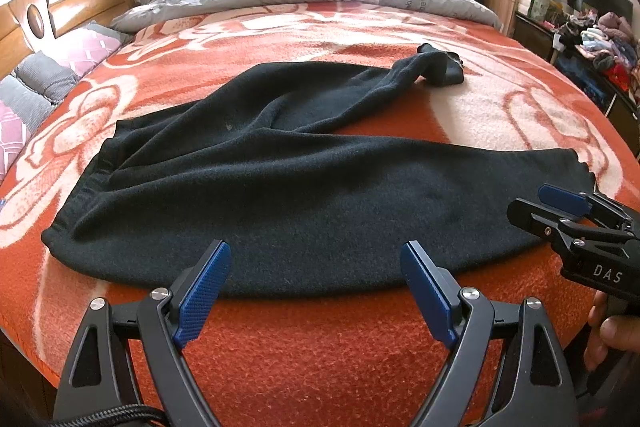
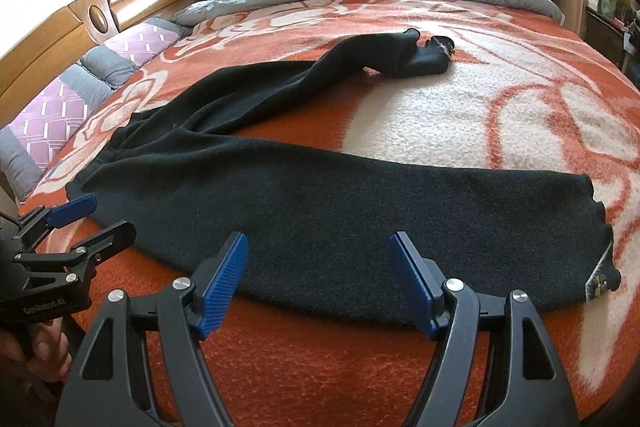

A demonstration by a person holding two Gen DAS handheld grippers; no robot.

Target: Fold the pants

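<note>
from my left side, my left gripper [image 1: 316, 259] is spread wide with nothing in it, just above the near edge of the black pants [image 1: 280, 195] lying flat on the orange blanket [image 1: 320, 347]. from my right side, my right gripper [image 2: 318, 251] is spread wide too, over the near pant leg [image 2: 400, 227].

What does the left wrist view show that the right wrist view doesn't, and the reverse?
Only the left wrist view shows the cluttered shelf of clothes at the room's right side, plus the right tool entering from the right. Only the right wrist view shows the small patch on the near leg's cuff, plus the left tool at the left. Both show the black pants spread unfolded on the orange blanket, far leg crumpled, both tools open and empty.
</note>
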